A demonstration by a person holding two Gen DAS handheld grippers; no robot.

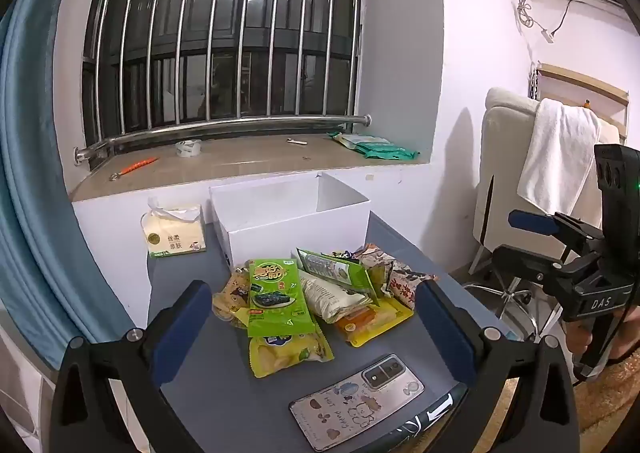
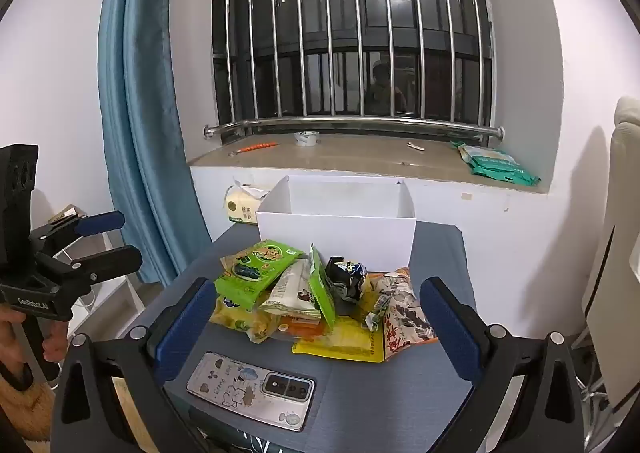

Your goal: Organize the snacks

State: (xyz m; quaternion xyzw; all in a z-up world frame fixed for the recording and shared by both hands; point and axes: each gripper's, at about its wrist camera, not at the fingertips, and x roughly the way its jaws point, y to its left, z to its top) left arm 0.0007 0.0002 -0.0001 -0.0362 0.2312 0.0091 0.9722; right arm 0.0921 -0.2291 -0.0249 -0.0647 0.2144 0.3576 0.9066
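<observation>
A heap of snack packets lies on the grey table (image 1: 224, 405) in front of a white open box (image 1: 292, 213) (image 2: 336, 229). On top sits a green seaweed packet (image 1: 276, 297) (image 2: 256, 273), with a yellow packet (image 1: 288, 353) under it, a white packet (image 1: 332, 297) (image 2: 292, 289) beside it and an orange patterned bag (image 1: 404, 277) (image 2: 404, 313) at the right. My left gripper (image 1: 316, 317) hangs open over the near side of the heap. My right gripper (image 2: 320, 321) also stands open above the heap, holding nothing.
A phone (image 1: 356, 397) (image 2: 252, 389) in a cartoon case lies on the table's near edge. A tissue pack (image 1: 174, 229) stands left of the box. The windowsill (image 1: 240, 161) holds tape, an orange tool and green packs. A chair with a towel (image 1: 556, 157) stands right.
</observation>
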